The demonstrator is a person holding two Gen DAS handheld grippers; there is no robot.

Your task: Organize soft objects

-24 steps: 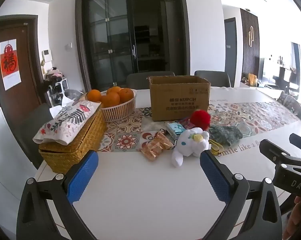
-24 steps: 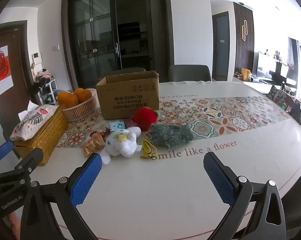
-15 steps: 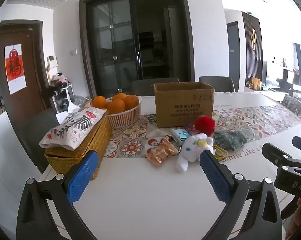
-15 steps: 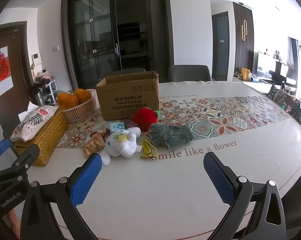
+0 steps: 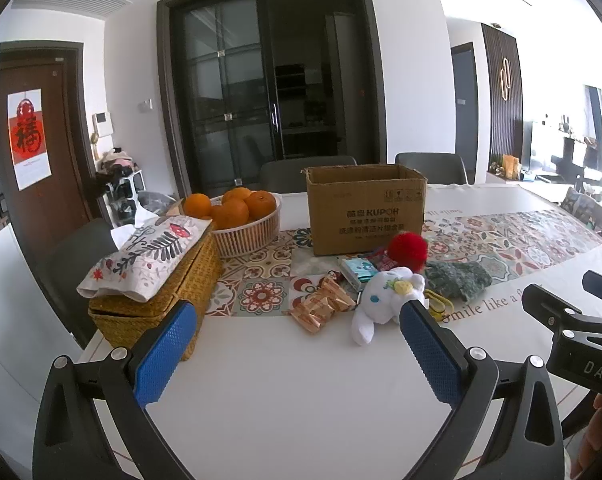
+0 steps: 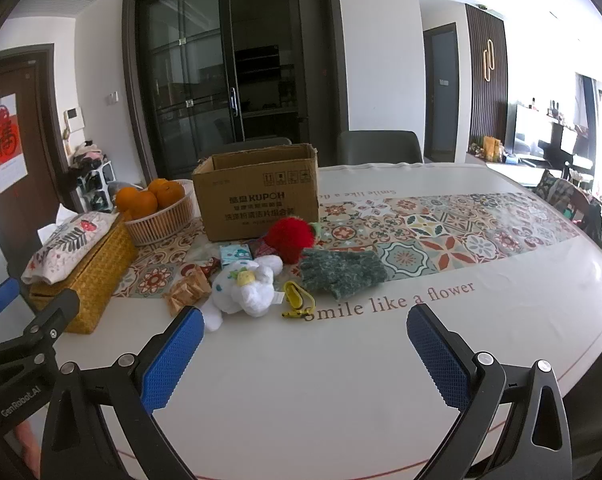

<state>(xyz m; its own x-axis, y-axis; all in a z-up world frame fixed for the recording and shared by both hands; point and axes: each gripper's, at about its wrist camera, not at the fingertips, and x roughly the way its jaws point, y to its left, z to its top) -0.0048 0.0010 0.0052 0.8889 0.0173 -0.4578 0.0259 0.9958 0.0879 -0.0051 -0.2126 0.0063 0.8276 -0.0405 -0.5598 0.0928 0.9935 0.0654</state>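
A white plush toy [image 5: 385, 300] [image 6: 247, 290], a red fluffy ball [image 5: 407, 249] [image 6: 291, 236] and a green knitted glove [image 5: 459, 280] [image 6: 341, 272] lie together on the table in front of an open cardboard box [image 5: 367, 208] [image 6: 259, 196]. My left gripper [image 5: 297, 354] is open and empty, held over the near table, short of the plush toy. My right gripper [image 6: 305, 354] is open and empty, also back from the pile.
A wicker tissue box [image 5: 153, 296] [image 6: 85, 276] and a basket of oranges [image 5: 245, 220] [image 6: 157, 210] stand at the left. Snack packets [image 5: 321, 306] [image 6: 187, 292], a small teal pack [image 5: 355, 270] [image 6: 235, 254] and a yellow clip [image 6: 297, 300] lie by the toys. Chairs stand behind the table.
The left gripper has tilted upward and drawn back a little, so the table objects sit lower in its view. The right gripper has barely moved. Both stay open.
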